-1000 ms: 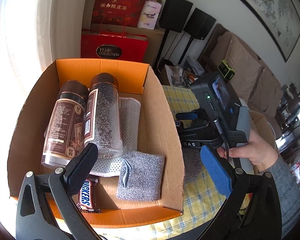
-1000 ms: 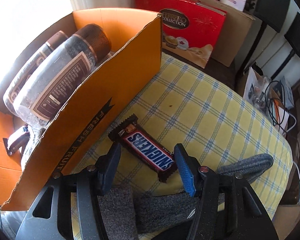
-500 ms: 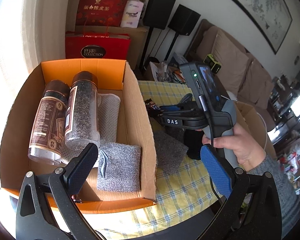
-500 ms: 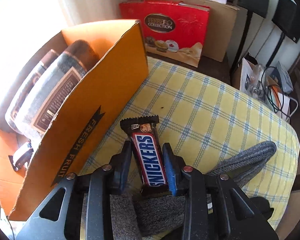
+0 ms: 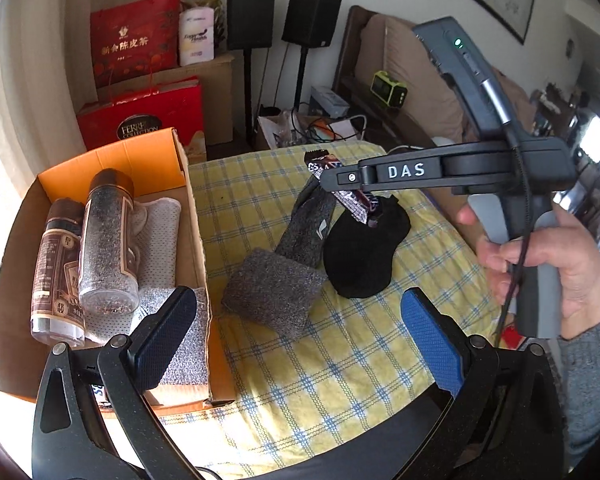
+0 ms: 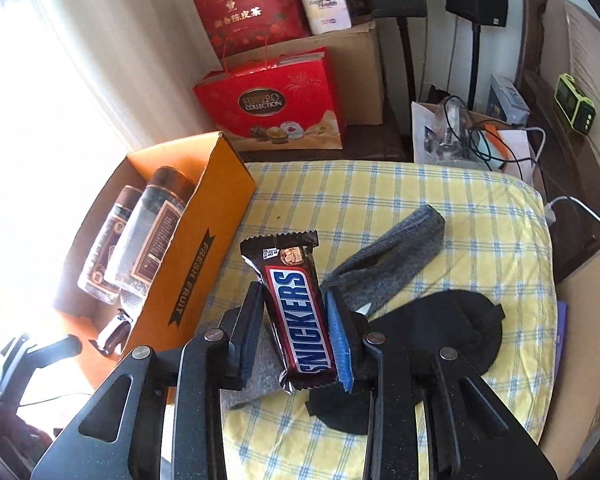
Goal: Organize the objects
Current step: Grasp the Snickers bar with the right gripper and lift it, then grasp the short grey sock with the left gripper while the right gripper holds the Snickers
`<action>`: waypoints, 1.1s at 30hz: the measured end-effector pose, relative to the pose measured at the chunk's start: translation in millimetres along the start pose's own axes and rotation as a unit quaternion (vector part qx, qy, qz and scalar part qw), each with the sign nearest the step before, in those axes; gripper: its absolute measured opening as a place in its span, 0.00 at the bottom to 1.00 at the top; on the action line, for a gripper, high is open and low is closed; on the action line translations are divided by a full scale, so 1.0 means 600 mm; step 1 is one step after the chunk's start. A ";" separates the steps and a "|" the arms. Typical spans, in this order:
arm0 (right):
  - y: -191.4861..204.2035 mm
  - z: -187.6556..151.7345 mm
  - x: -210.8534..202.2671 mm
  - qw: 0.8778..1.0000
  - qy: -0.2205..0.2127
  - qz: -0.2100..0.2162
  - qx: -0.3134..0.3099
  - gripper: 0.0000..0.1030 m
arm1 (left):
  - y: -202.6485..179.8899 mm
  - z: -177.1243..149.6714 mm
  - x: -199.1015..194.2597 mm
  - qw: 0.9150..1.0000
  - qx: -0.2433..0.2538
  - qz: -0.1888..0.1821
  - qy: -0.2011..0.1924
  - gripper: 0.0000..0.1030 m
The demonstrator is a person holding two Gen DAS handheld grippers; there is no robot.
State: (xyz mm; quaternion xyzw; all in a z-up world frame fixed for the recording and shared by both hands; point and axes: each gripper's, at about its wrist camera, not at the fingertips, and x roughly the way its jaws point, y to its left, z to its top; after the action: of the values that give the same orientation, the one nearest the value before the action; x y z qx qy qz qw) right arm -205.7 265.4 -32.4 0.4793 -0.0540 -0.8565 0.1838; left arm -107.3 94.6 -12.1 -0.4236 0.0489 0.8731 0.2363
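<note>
My right gripper (image 6: 296,312) is shut on a Snickers bar (image 6: 300,312) and holds it above the yellow checked cloth (image 6: 420,196), right of the orange cardboard box (image 6: 204,256). The left wrist view shows that gripper (image 5: 340,188) with the bar (image 5: 356,200) lifted over the socks. My left gripper (image 5: 296,328) is open and empty, low at the box's near right corner. The box (image 5: 194,216) holds two jars (image 5: 104,240), a white cloth, a grey cloth and another Snickers bar (image 6: 114,330).
A folded grey sock (image 5: 274,292), a long grey sock (image 5: 308,224) and a black cloth (image 5: 364,252) lie on the checked cloth. Red gift bags (image 6: 272,104), cardboard boxes and speaker stands are behind. A sofa is at the right.
My right gripper closed on the Snickers bar and lifted it off the cloth. My left gripper pulled back and swung right, away from over the box.
</note>
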 end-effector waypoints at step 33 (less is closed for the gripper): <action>-0.102 -0.132 -0.129 0.994 -0.034 0.000 0.104 0.31 | -0.100 -0.026 0.249 0.963 0.185 0.161 0.114 0.36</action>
State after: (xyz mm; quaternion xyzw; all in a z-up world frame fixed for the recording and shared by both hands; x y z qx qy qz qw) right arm -118.6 357.3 -29.1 0.4666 -0.1487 -0.8620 0.1310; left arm -148.0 198.6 -129.1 -0.4557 0.3038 0.8213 0.1598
